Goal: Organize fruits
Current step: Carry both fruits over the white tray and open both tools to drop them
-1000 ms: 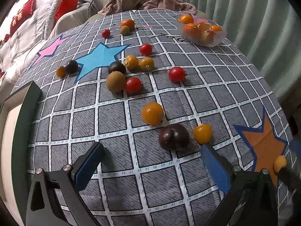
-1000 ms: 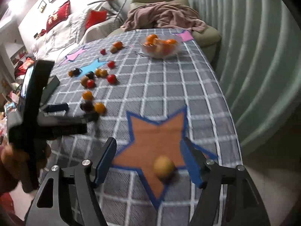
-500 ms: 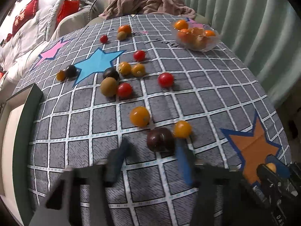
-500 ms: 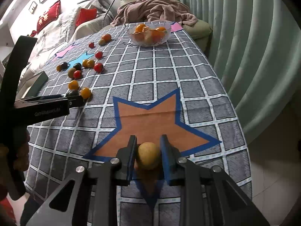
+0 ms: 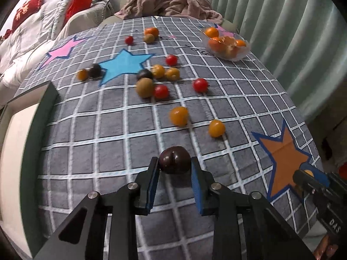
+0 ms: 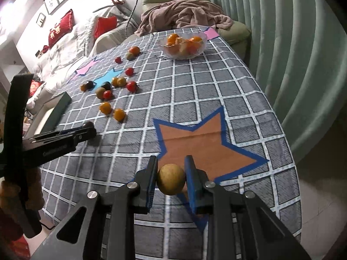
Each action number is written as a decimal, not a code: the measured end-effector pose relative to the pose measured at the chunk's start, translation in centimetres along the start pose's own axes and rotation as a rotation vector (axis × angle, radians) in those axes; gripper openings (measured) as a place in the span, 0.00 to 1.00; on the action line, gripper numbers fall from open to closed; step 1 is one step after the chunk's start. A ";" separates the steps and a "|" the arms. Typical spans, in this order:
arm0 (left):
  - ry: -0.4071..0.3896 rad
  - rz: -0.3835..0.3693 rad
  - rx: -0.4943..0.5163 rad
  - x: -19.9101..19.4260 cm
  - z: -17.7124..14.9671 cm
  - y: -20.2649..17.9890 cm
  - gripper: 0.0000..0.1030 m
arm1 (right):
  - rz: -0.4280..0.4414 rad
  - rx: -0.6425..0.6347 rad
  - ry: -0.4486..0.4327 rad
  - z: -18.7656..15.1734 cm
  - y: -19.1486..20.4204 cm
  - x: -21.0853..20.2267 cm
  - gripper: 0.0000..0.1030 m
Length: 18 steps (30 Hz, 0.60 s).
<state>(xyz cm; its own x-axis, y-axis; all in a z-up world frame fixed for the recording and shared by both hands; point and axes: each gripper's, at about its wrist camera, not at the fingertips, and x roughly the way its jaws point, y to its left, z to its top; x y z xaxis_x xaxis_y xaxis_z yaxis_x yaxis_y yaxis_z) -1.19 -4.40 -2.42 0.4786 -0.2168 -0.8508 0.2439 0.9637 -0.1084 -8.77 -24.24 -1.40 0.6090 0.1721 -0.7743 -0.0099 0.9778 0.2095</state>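
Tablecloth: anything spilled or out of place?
Nothing spilled. Loose fruits, like a red tomato, lie scattered outside the glass bowl. Left tongs grip a dark plum; right tongs a yellow fruit.

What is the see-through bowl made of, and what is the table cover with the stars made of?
The bowl looks like clear glass or clear plastic: you can see the orange fruits through its wall, and its rim glints. Which of the two, I cannot tell. The table cover looks like matte woven cloth: the grey squares show a fine streaky weave, no shine, and the orange star has a soft fold line.
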 end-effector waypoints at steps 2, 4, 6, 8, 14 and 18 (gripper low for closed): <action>-0.012 0.002 -0.008 -0.9 -0.1 0.9 0.29 | 0.011 -0.008 0.003 0.3 0.7 -0.1 0.27; -0.021 0.003 -0.022 -1.8 0.0 1.9 0.29 | 0.018 -0.019 0.003 0.6 1.6 -0.3 0.27; -0.029 0.003 -0.041 -2.7 0.0 3.2 0.29 | 0.031 -0.035 0.003 1.1 2.7 -0.5 0.27; -0.042 0.007 -0.060 -3.7 0.0 4.6 0.29 | 0.047 -0.049 0.001 1.7 3.8 -0.7 0.27; -0.092 0.040 -0.110 -6.7 0.3 9.3 0.29 | 0.118 -0.108 -0.004 4.1 8.5 -1.0 0.27; -0.117 0.083 -0.149 -8.3 0.5 13.2 0.29 | 0.170 -0.159 -0.001 6.0 12.7 -0.6 0.27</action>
<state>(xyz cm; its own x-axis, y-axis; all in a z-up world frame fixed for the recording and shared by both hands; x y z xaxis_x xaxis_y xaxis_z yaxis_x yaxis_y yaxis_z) -1.57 10.01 3.50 0.5885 -0.1436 -0.7956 0.0763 0.9896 -0.1222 -4.52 -12.63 5.29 0.5889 0.3358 -0.7351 -0.2371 0.9414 0.2401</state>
